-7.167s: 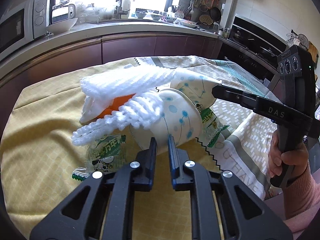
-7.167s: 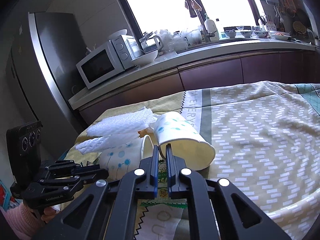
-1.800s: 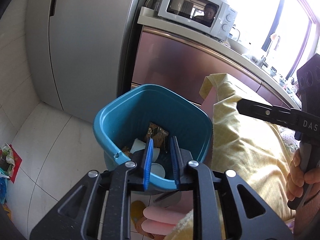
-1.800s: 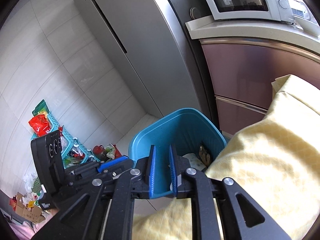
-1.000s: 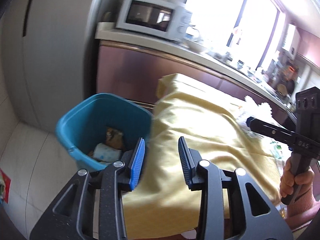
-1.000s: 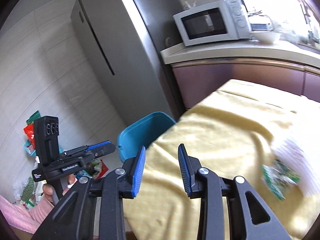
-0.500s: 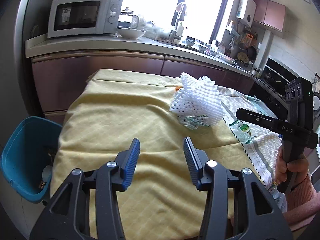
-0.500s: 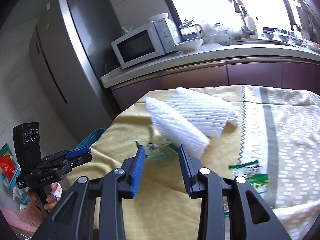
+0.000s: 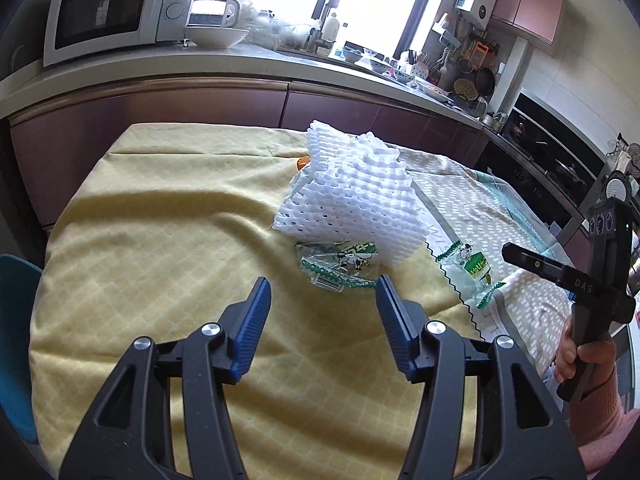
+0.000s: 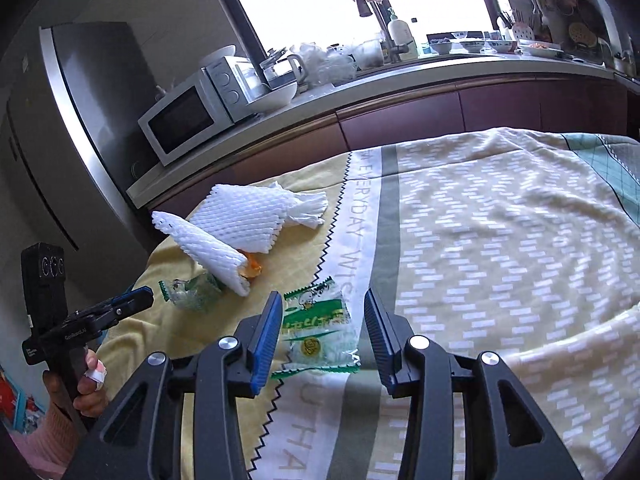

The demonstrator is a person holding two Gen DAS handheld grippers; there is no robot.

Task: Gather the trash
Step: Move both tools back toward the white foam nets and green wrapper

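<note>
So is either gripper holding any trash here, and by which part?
Nothing is held. The left gripper and right gripper are both open and empty, each facing a green snack wrapper lying flat on the tablecloth.

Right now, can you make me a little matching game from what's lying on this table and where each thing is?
Things:
1. flat green wrapper
2. crumpled green wrapper
3. white foam netting
4. left gripper

Places or states:
A. piled over something orange
B. between the right gripper's open fingers
C. open, holding nothing
D. on the yellow cloth by the netting's near end

Pairs: 1-B, 2-D, 3-A, 4-C
</note>
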